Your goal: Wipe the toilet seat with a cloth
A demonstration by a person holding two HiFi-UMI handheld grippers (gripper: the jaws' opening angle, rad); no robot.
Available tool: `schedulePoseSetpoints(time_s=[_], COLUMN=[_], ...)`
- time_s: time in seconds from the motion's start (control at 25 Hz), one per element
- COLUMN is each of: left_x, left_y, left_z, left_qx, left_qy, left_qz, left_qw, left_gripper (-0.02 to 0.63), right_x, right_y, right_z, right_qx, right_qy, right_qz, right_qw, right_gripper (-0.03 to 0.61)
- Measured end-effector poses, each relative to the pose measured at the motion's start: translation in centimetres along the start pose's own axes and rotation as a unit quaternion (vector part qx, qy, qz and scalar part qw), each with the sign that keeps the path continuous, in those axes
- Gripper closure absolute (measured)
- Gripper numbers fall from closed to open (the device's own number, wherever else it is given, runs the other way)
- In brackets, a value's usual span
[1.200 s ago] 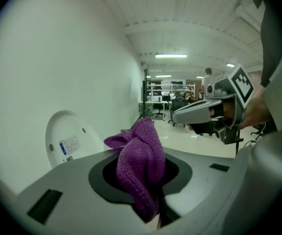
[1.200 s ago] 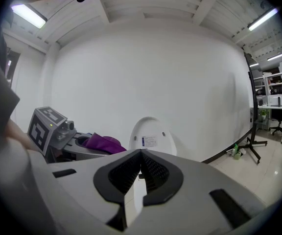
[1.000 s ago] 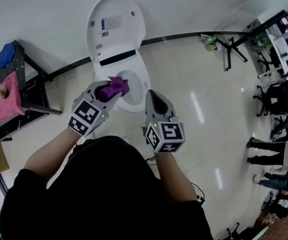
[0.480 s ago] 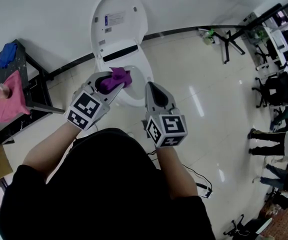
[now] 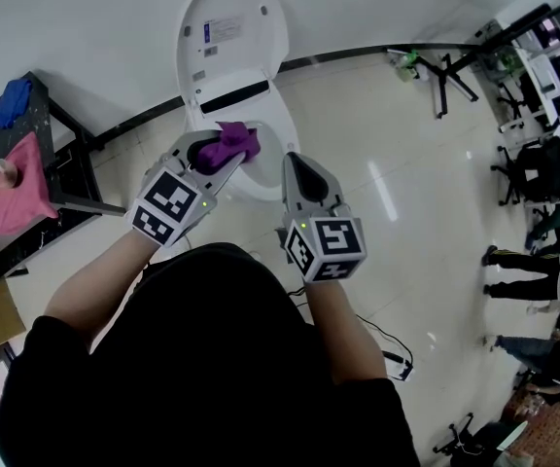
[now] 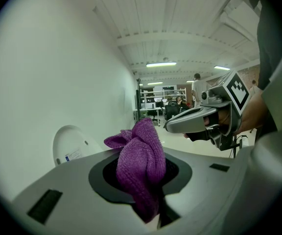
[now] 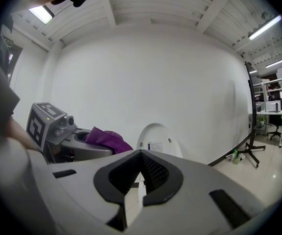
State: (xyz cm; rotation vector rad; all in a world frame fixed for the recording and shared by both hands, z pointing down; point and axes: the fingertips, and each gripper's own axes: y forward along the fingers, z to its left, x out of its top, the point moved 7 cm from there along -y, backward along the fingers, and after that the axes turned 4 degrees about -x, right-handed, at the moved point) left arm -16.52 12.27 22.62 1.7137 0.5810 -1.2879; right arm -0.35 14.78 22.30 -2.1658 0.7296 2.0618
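Note:
The white toilet stands against the wall with its lid [image 5: 231, 27] raised and the seat rim [image 5: 278, 129] around the bowl. My left gripper [image 5: 224, 156] is shut on a bunched purple cloth [image 5: 233, 142], held above the left side of the bowl. The left gripper view has the cloth [image 6: 141, 163] bulging up from between the jaws. My right gripper [image 5: 292, 163] is shut and holds nothing, just right of the cloth over the seat's front right. In the right gripper view its jaws [image 7: 140, 180] meet, with the toilet lid [image 7: 155, 141] beyond them.
A black table [image 5: 61, 134] at the left carries a pink cloth [image 5: 13, 197] and a blue cloth [image 5: 13, 105]. A black stand [image 5: 445, 86] sits by the wall on the right. Office chairs and people [image 5: 533, 280] are at the far right. A cable [image 5: 392, 363] lies on the floor.
The left gripper has carried the purple cloth slightly farther over the bowl toward the raised lid. The right gripper has stayed beside it, still shut.

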Motion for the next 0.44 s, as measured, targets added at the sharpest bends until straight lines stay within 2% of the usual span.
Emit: schedulePoseSetpoints(time_s=[0.44], left_x=[-0.30], left_y=[0.18], left_z=[0.01], left_qx=[0.000], left_qy=[-0.002], left_qz=[0.000], left_qw=[1.0000], left_gripper=[0.520], right_x=[-0.16], right_y=[0.10], right_z=[0.29], right_qx=[0.003], right_qy=[-0.010], right_qz=[-0.001], right_qw=[1.000], right_gripper=[0.565])
